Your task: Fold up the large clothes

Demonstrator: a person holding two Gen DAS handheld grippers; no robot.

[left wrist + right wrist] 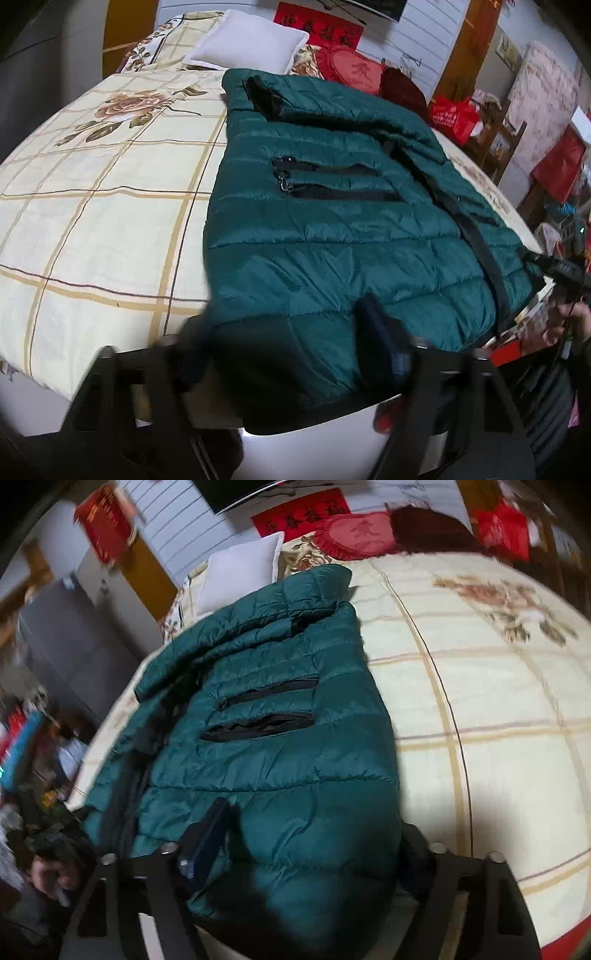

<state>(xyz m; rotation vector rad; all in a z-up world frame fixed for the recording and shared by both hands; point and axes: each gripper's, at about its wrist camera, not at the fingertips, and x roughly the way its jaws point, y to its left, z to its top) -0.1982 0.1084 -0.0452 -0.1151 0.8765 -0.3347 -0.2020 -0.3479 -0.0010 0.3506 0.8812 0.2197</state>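
Observation:
A dark green puffer jacket (332,221) lies flat on the bed, front up, with two black zip pockets. Its collar end points toward the pillows and its hem hangs over the near edge. My left gripper (288,350) straddles the left corner of that hem. One blurred finger is at the jacket's edge and the other finger (382,343) rests on the fabric, with the jaws still wide apart. In the right wrist view my right gripper (310,849) straddles the jacket's (277,757) right hem corner the same way, fingers (208,838) spread. The cloth between the pads is not visibly pinched.
The bed carries a cream checked sheet (110,221) with a rose print. At its head are a white pillow (247,44) and a red heart cushion (351,66). Red bags (454,114) and cluttered furniture stand beyond the far side. A person's hand (48,875) holds the other gripper.

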